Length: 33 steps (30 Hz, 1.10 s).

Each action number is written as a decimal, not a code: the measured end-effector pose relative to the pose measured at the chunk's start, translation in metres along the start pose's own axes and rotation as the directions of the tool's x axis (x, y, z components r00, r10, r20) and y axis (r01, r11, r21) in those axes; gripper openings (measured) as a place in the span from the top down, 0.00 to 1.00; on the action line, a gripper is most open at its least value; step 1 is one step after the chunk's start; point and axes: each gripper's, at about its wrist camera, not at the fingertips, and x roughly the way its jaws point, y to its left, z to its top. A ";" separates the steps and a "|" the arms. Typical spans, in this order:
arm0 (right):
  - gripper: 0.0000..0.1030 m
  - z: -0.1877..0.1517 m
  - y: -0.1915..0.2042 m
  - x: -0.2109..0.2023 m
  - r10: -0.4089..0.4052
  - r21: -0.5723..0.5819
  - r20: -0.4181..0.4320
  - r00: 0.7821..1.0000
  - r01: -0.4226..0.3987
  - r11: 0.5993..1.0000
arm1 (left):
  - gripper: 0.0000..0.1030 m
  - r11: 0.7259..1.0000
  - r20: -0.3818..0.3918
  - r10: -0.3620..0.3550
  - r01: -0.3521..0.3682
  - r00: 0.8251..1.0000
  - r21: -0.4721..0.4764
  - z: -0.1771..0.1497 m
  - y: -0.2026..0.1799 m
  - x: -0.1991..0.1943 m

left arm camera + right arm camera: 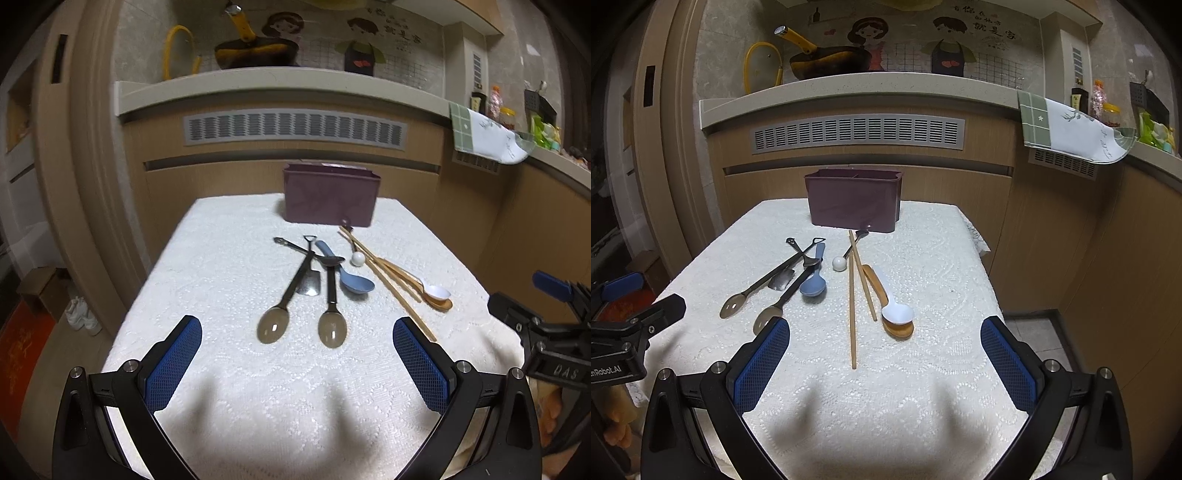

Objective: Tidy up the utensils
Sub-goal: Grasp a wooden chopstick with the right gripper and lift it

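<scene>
A purple utensil holder stands at the far end of the white-clothed table. In front of it lie two dark-handled metal spoons, a small shovel-shaped spoon, a blue spoon, a pair of wooden chopsticks, a white spoon on a wooden spoon, and a ball-ended stick. My left gripper is open and empty, near the two metal spoons. My right gripper is open and empty, near the chopsticks and white spoon.
A kitchen counter with a pan runs behind the table. A green-and-white cloth hangs off the counter at right. The table's right edge drops to the floor. Each gripper shows at the side of the other's view.
</scene>
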 end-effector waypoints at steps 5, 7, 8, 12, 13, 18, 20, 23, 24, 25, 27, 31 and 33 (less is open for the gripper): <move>0.17 0.015 -0.005 0.031 0.090 -0.043 -0.072 0.993 -0.093 0.995 | 0.00 0.997 -0.053 -0.052 0.055 0.997 0.058 0.013 0.000 0.032; 0.37 0.022 -0.004 0.049 0.101 -0.080 -0.119 0.988 -0.110 0.991 | 0.00 0.995 -0.071 -0.050 0.055 0.996 0.079 0.018 0.001 0.047; 0.44 0.026 -0.005 0.059 0.109 -0.089 -0.146 0.983 -0.123 0.988 | 0.00 0.995 -0.077 -0.050 0.057 0.996 0.086 0.020 0.002 0.054; 0.66 0.042 -0.014 0.098 0.183 -0.074 -0.248 0.951 -0.207 0.975 | 0.00 0.993 -0.087 -0.047 0.056 0.995 0.101 0.034 0.014 0.078; 0.71 0.045 -0.014 0.106 0.195 -0.071 -0.271 0.942 -0.222 0.973 | 0.00 0.994 -0.094 -0.047 0.056 0.994 0.097 0.037 0.020 0.085; 0.88 0.062 -0.004 0.161 0.208 -0.101 -0.351 0.913 -0.258 0.961 | 0.00 0.998 -0.119 -0.042 0.048 0.992 0.050 0.049 0.041 0.113; 0.88 0.072 0.003 0.181 0.222 -0.120 -0.364 0.905 -0.281 0.952 | 0.00 0.999 -0.113 -0.040 0.043 0.993 0.023 0.053 0.050 0.120; 0.88 0.086 0.012 0.215 0.261 -0.088 -0.401 0.878 -0.320 0.943 | 0.01 0.998 -0.119 -0.064 0.061 0.991 -0.025 0.058 0.065 0.129; 0.88 0.089 0.014 0.227 0.265 -0.078 -0.413 0.871 -0.324 0.943 | 0.01 0.997 -0.128 -0.069 0.065 0.989 -0.034 0.059 0.069 0.134; 0.88 0.090 0.017 0.237 0.266 -0.072 -0.423 0.866 -0.325 0.943 | 0.01 0.997 -0.132 -0.069 0.064 0.989 -0.038 0.059 0.071 0.136; 0.87 0.091 0.022 0.255 0.262 -0.060 -0.447 0.855 -0.321 0.945 | 0.01 0.997 -0.144 -0.067 0.061 0.987 -0.041 0.059 0.075 0.142; 0.95 0.094 0.026 0.269 0.281 -0.042 -0.472 0.835 -0.340 0.939 | 0.01 0.998 -0.169 -0.069 0.066 0.983 -0.024 0.057 0.076 0.152; 0.95 0.097 0.022 0.262 0.312 -0.012 -0.458 0.833 -0.357 0.934 | 0.01 0.996 -0.185 -0.090 0.088 0.979 -0.019 0.057 0.075 0.156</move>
